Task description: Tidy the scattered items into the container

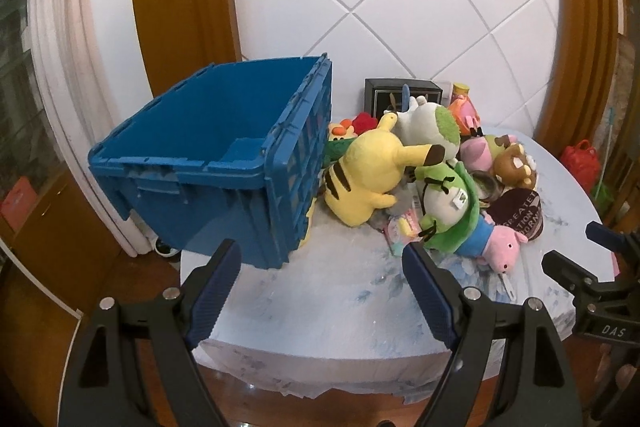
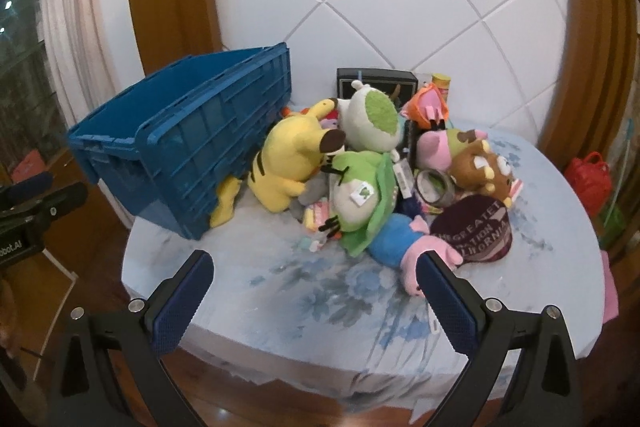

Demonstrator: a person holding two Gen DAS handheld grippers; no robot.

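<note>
A blue crate (image 1: 224, 163) (image 2: 192, 151) stands tilted at the table's left edge, its mouth facing up and toward me. Against its right side lies a heap of soft toys: a yellow plush (image 1: 368, 171) (image 2: 292, 155), a green frog plush (image 1: 448, 203) (image 2: 360, 195), a pink pig in blue (image 1: 500, 239) (image 2: 400, 243), a brown bear (image 1: 516, 163) (image 2: 480, 167) and a dark red cap (image 1: 520, 215) (image 2: 476, 231). My left gripper (image 1: 320, 267) is open over the near table, short of the crate's corner. My right gripper (image 2: 316, 279) is open in front of the pile, with nothing between its fingers.
The round table (image 1: 328, 307) (image 2: 304, 299) wears a pale blue flowered cloth. A black box (image 1: 400, 95) (image 2: 376, 83) stands at the back by the tiled wall. A red bag (image 1: 580, 163) (image 2: 588, 175) sits on the floor at the right. The right gripper's fingers (image 1: 576, 271) show at the left view's right edge.
</note>
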